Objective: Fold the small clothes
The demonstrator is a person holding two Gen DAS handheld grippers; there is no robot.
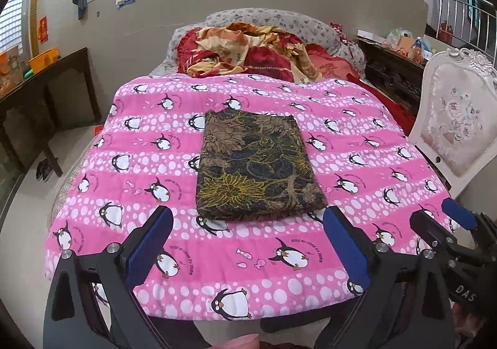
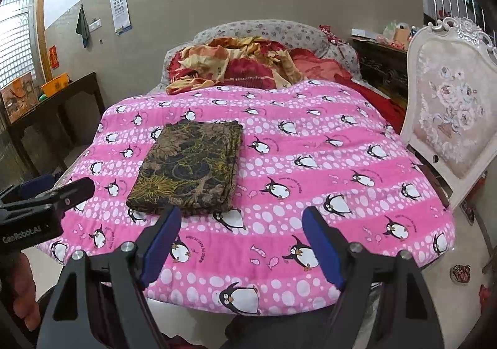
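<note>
While both sets of fingers hang wide apart and empty over the near edge of the bed, the dark brown, gold-flowered folded cloth [image 1: 259, 165] lies as a neat flat rectangle in the middle of the pink penguin-print quilt [image 1: 357, 144]. The left gripper [image 1: 248, 251] and the right gripper [image 2: 240, 245] touch nothing. Folding of this piece looks finished; a heap of red and yellow crumpled bedding [image 1: 245, 49] sits beyond, at the bed's head.
</note>
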